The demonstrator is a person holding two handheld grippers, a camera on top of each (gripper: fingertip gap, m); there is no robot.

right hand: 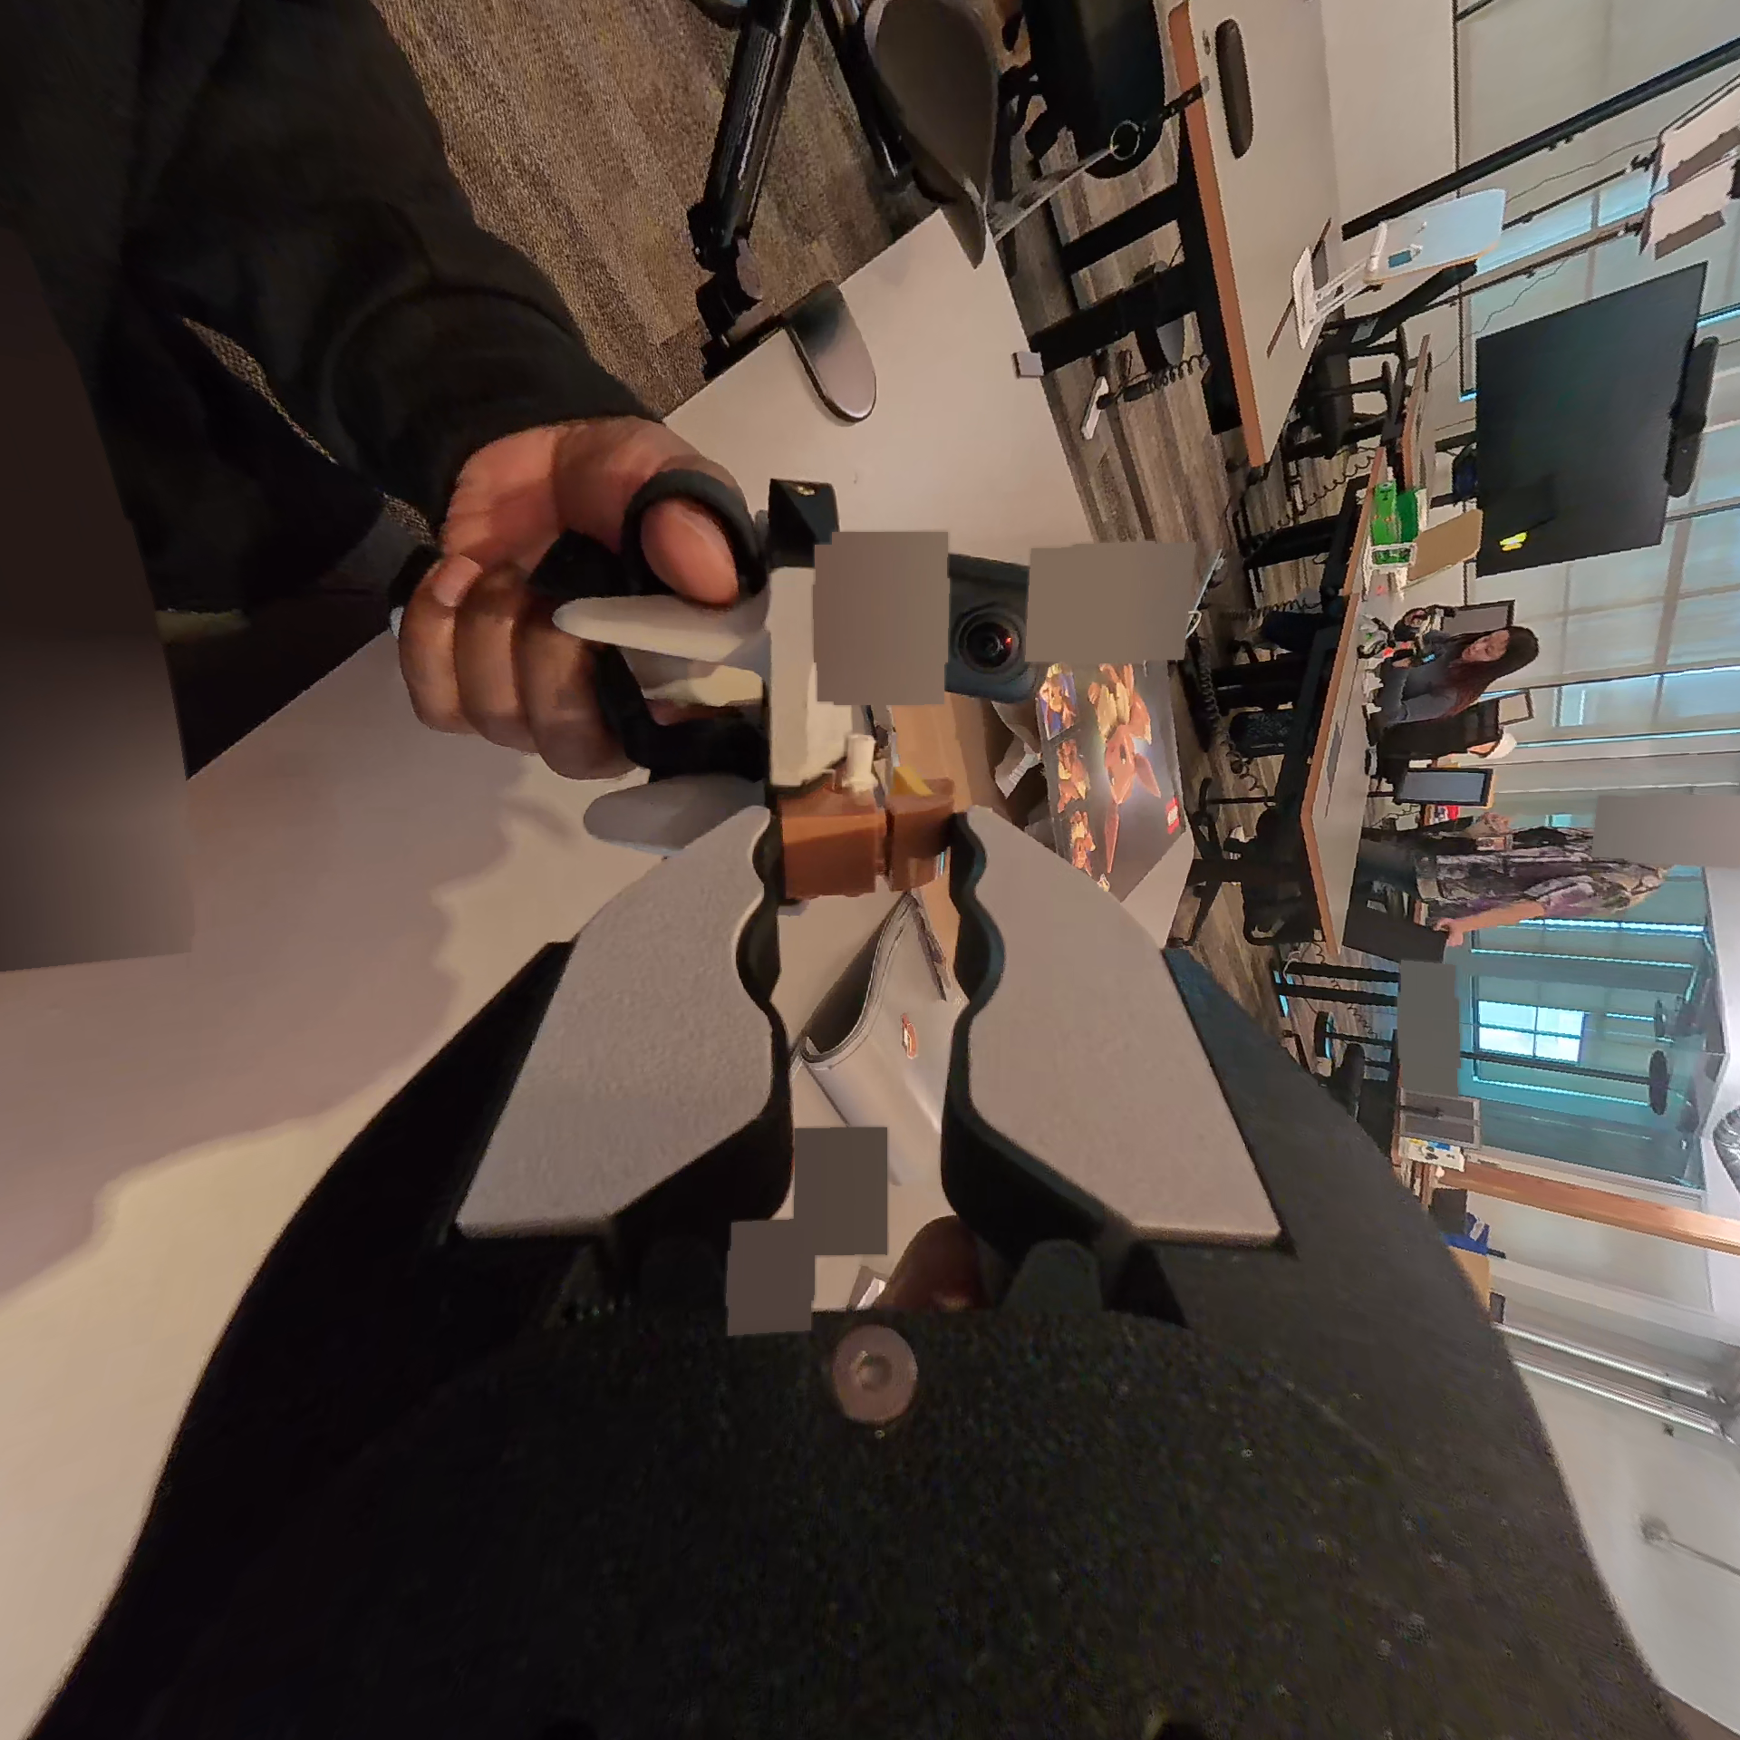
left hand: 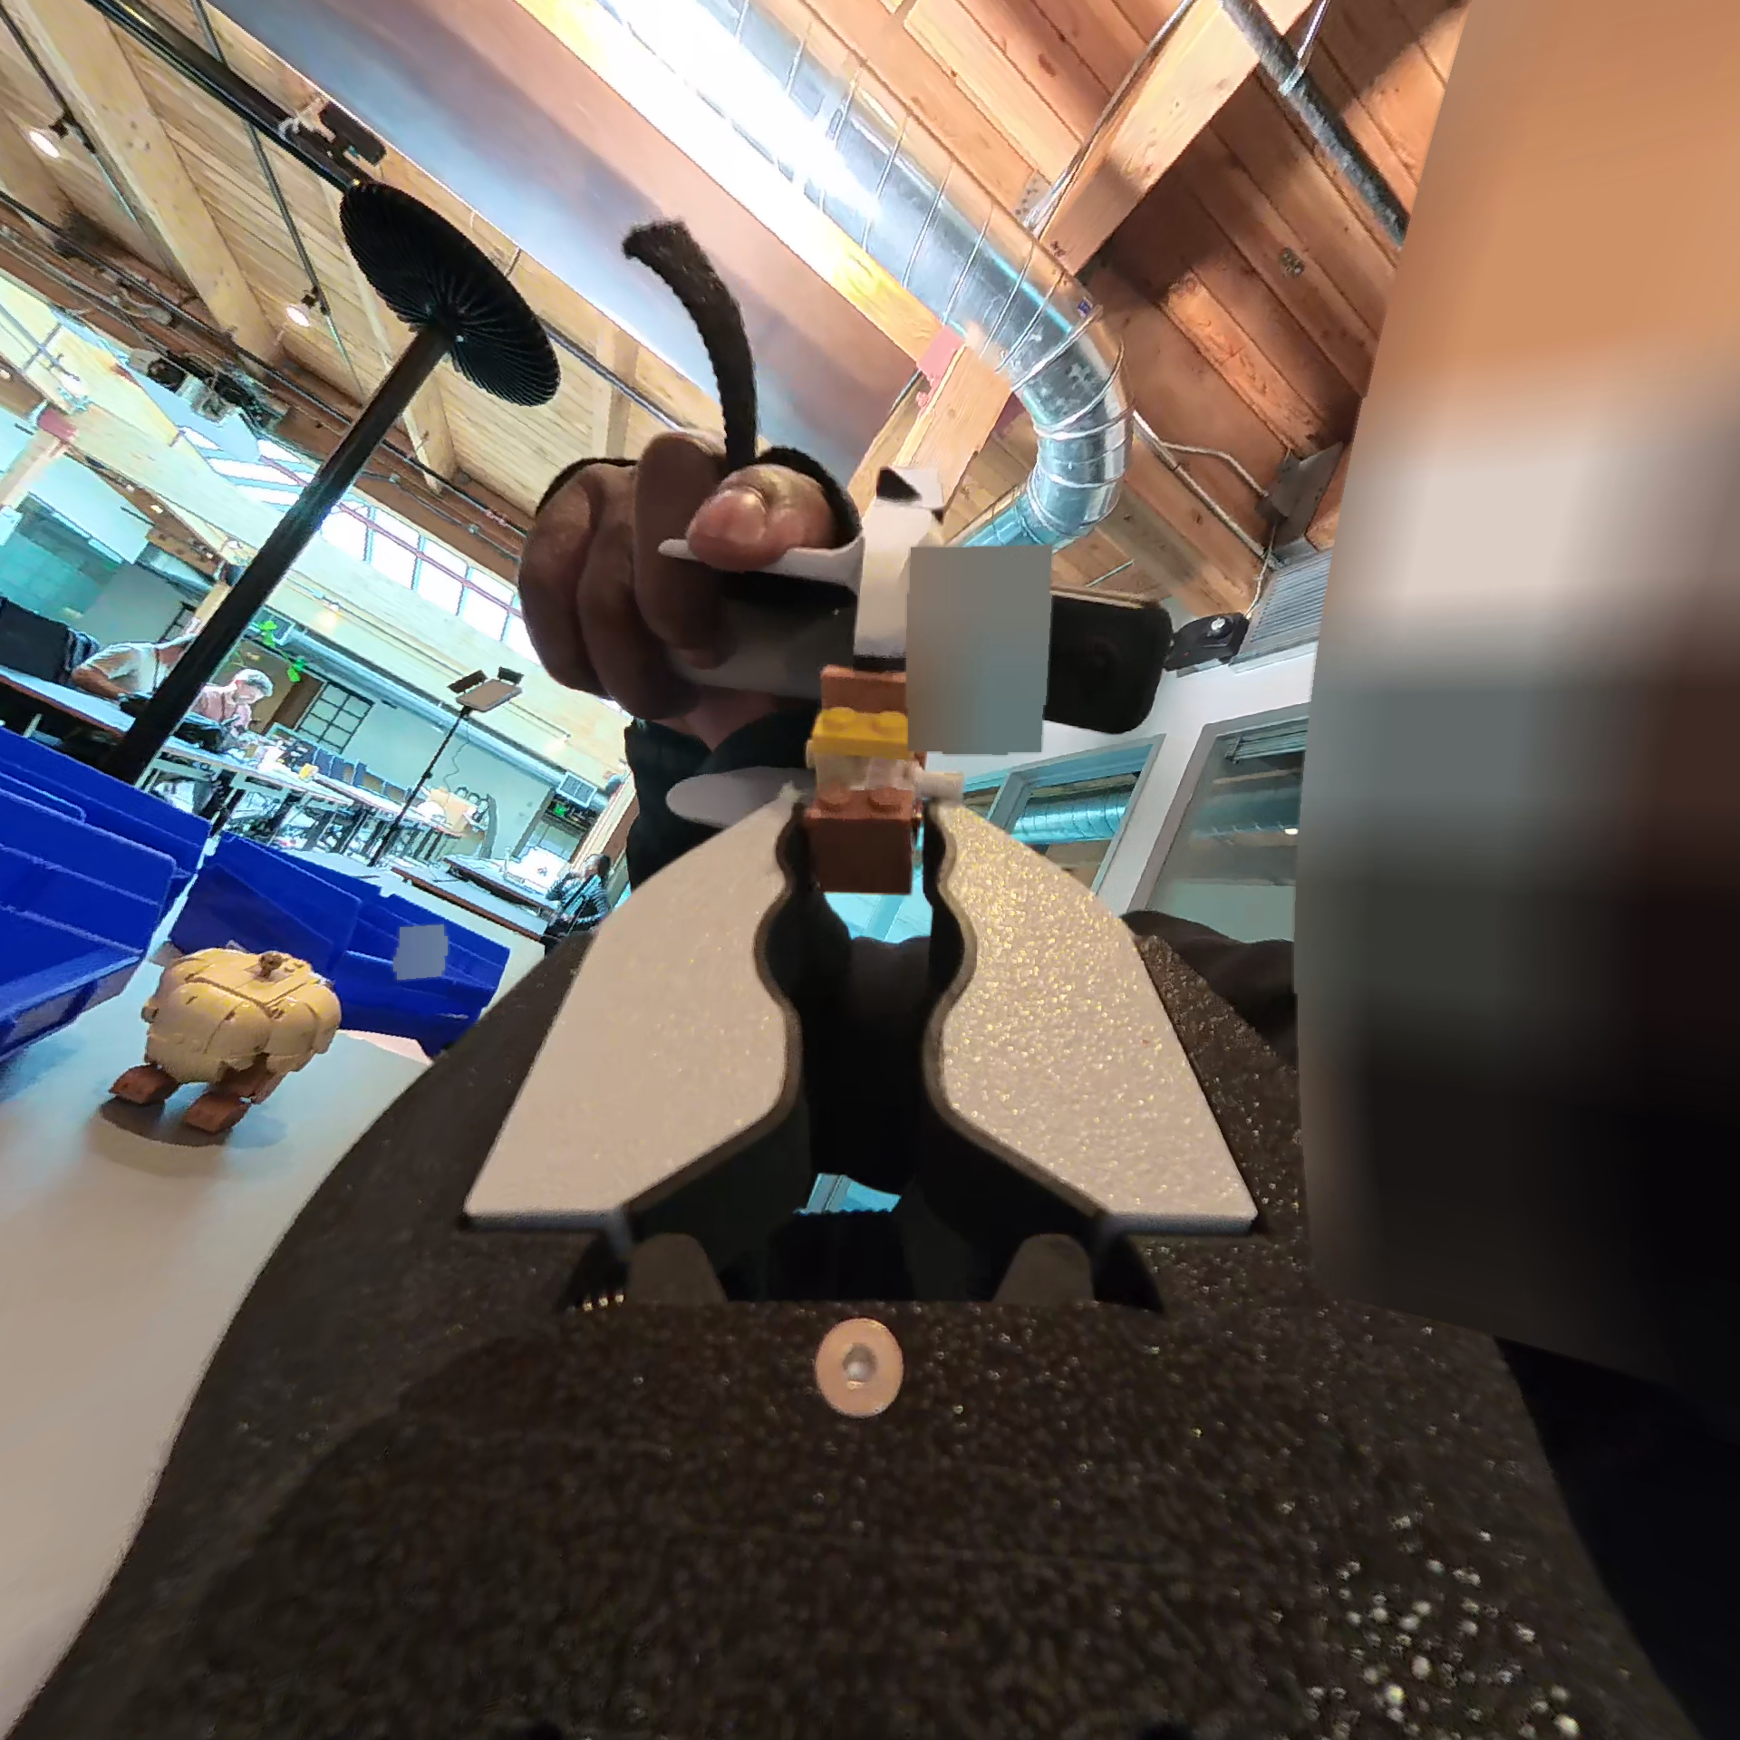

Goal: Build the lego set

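Brick assembly (left hand: 861, 819), a small stack of brown toy bricks with a yellow plate and pale pieces between them, sits at the centre of both wrist views, raised above the table. In the left wrist view the left gripper (left hand: 859, 852) has its fingers clamped on the lower brown block; the upper brown block is partly covered by a grey patch. In the right wrist view the right gripper (right hand: 864, 852) pinches the brown bricks (right hand: 852, 847) side by side between its black pads.

At lower left of the left view a cream brick-built figure (left hand: 240, 1022) with brown feet stands on the white table (left hand: 85, 1318), with blue bins (left hand: 85, 894) behind it. A hand (left hand: 621, 584) fills the middle, blocking what lies beyond. In the right view, a printed box (right hand: 1111, 772) lies right of centre and a grey pouch (right hand: 876, 1045) shows between the fingers. The other hand (right hand: 527, 621) grips a black handle at centre left.

The pale pieces are blurred and hard to make out.
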